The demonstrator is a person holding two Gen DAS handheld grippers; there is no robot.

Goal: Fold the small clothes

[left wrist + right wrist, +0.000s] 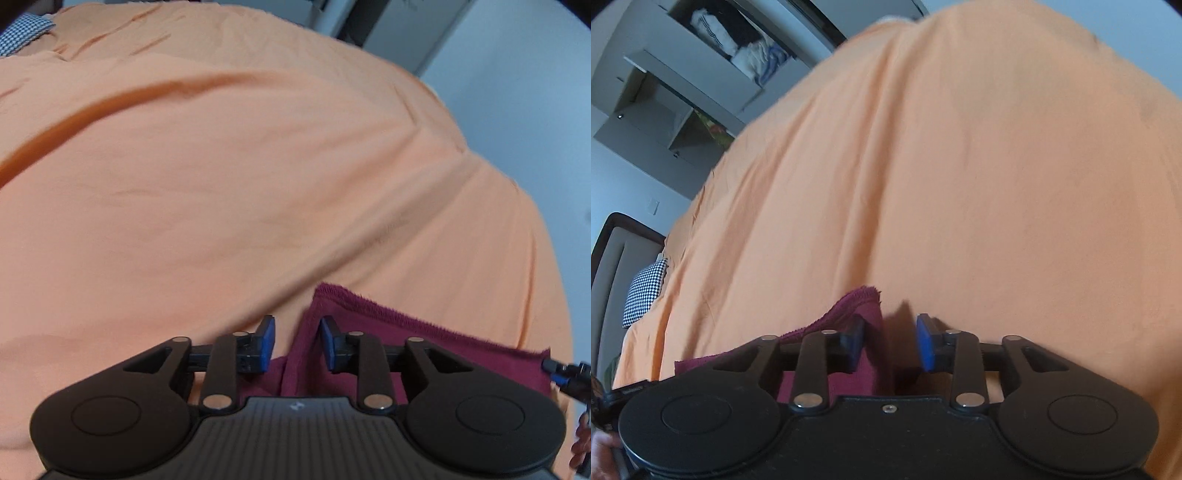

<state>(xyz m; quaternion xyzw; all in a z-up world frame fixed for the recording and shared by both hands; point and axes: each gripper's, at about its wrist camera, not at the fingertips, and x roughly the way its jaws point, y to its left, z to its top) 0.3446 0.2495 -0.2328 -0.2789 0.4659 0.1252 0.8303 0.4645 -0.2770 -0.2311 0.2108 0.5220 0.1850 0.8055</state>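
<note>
Two corners of one maroon cloth (424, 343) sit at my fingers, and that is about as far as this fold has got. The cloth lies on the orange bedspread (221, 184) at the near edge of the bed, and most of it is hidden under my tools, so I cannot tell how many layers it already has. At my left gripper (297, 341) the cloth's left corner stands up in a ridge between the blue pads, which are apart and not pinching it. At my right gripper (891, 341) the cloth's right corner bunches up just beside the left-hand pad, perhaps touching it; those fingers are apart too. I judge the corners are either about to be taken or just set down, and the smoothing and any further fold are left to do.

Beyond the cloth, at the far end of the bedspread, lies a checked pillow (644, 291); open shelves (713, 48) with stacked linens stand behind the bed.

Writing: none I can read. A small pale mark sits on my left tool's body, too faint to make out.
</note>
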